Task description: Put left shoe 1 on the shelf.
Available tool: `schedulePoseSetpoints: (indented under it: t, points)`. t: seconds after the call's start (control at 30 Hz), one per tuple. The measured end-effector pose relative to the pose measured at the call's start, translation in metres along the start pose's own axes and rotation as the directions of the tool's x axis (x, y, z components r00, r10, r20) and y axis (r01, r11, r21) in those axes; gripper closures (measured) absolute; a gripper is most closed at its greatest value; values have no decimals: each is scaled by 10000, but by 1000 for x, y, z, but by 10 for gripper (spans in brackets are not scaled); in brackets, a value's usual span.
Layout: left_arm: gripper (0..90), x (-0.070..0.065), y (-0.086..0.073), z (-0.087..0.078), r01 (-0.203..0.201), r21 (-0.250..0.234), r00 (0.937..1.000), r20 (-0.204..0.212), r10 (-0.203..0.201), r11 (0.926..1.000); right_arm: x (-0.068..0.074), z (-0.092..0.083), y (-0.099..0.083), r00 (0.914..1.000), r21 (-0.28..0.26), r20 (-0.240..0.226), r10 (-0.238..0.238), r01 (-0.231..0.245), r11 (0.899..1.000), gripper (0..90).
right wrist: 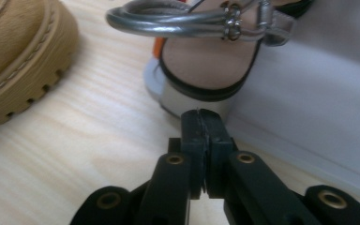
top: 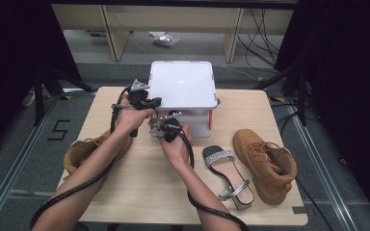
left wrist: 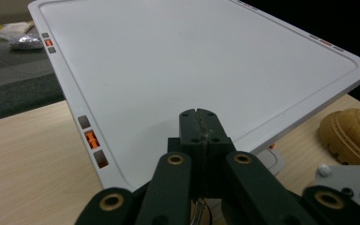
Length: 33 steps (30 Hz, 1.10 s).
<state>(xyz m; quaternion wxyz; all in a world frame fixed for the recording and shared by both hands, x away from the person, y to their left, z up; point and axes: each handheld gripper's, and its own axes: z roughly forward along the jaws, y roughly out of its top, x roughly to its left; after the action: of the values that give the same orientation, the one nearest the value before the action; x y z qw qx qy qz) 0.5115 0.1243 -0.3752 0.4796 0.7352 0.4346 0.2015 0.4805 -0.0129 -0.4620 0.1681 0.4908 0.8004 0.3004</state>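
My left gripper (top: 155, 101) (left wrist: 199, 115) is shut and empty, its jaws over the left edge of the white box's lid (top: 182, 84) (left wrist: 178, 65). In front of the box, my right gripper (top: 154, 123) (right wrist: 200, 113) is also shut with nothing between its jaws. Its tips sit just short of the grey heel of a silver-strapped sandal (right wrist: 201, 65), which stands against the white box (right wrist: 318, 112). A matching silver sandal (top: 229, 175) lies flat on the table at the right.
One tan boot (top: 266, 163) (left wrist: 351, 136) lies on its side at the right, beside the flat sandal. A second tan boot (top: 82, 153) (right wrist: 18, 51) sits at the table's left edge, partly under my left forearm. The wooden table (top: 144, 192) has bare room in front.
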Motion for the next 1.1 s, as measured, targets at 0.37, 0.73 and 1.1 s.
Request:
schedulePoseSetpoints:
  t: [0.37, 0.73, 1.1]
  points:
    - [899, 0, 0, 0, 10, -33, 10000, 15, -10, 10000, 2, 7, 6, 9999, -182, -70, 123, -124, 9998, 900]
    - [899, 0, 0, 0, 48, 1, 10000, 43, -48, 10000, 3, 16, 12, 9998, -289, 192, 3, 3, 9996, 900]
    - [899, 0, 0, 0, 2, -23, 10000, -2, -2, 10000, 3, 20, 14, 9995, -331, 244, -178, 186, 9993, 876]
